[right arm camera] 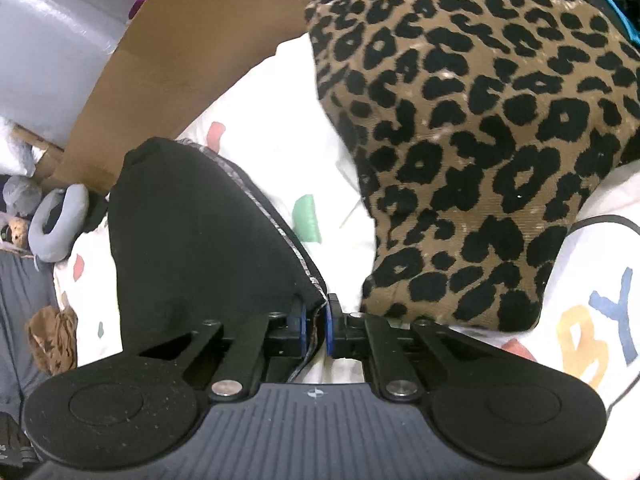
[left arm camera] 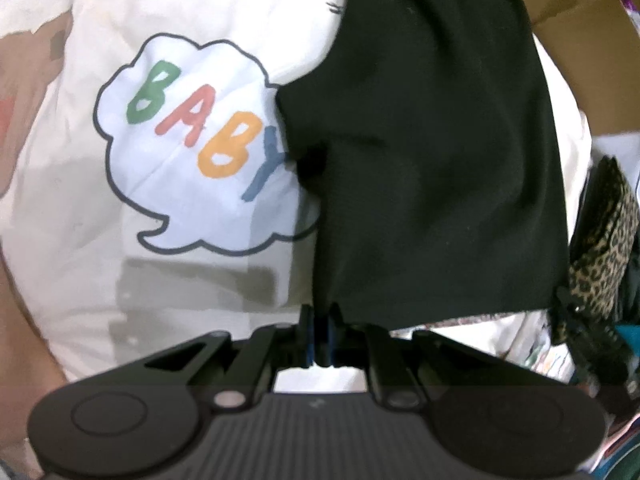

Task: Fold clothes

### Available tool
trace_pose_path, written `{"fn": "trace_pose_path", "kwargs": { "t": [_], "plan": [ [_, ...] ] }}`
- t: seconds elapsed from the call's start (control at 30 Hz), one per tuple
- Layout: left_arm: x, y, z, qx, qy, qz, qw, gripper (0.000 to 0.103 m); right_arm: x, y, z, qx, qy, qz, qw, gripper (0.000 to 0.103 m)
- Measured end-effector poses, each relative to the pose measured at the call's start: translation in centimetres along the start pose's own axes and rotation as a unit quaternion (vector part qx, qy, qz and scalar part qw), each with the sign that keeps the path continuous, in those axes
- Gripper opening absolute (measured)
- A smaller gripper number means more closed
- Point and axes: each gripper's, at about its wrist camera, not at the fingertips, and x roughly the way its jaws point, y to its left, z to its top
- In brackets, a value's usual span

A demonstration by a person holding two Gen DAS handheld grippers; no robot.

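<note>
A black garment (left arm camera: 432,152) lies on a white sheet (left arm camera: 80,200) printed with a "BABY" cloud. In the left wrist view my left gripper (left arm camera: 319,334) is shut on the near corner of that black cloth, which stretches away from the pads. In the right wrist view my right gripper (right arm camera: 316,326) is shut on another edge of the black garment (right arm camera: 192,248), at its grey patterned hem; the cloth bulges up to the left of the fingers. A leopard-print garment (right arm camera: 472,140) sits just right of the right gripper.
A cardboard box (right arm camera: 176,68) and a silver-grey wrapped bundle (right arm camera: 48,40) stand beyond the sheet. A grey neck pillow (right arm camera: 60,224) and a small brown cloth (right arm camera: 54,340) lie at the left. The leopard-print garment (left arm camera: 608,248) appears at the right edge of the left wrist view.
</note>
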Motion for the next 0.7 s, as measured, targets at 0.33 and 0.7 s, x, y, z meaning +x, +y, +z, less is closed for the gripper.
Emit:
{"fn": "trace_pose_path", "kwargs": {
  "t": [0.33,0.7],
  "plan": [
    [-4.3,-1.3,-0.6,0.010,-0.022,0.014,0.9996,0.006,-2.6,2.9,-0.3,-0.056,0.073,0.015,0.996,0.005],
    [-11.1,2.0,0.8,0.018,-0.057,0.034,0.9976,0.006,-3.6,4.9,-2.5,-0.124,0.141,0.055,0.981,0.005]
  ]
}}
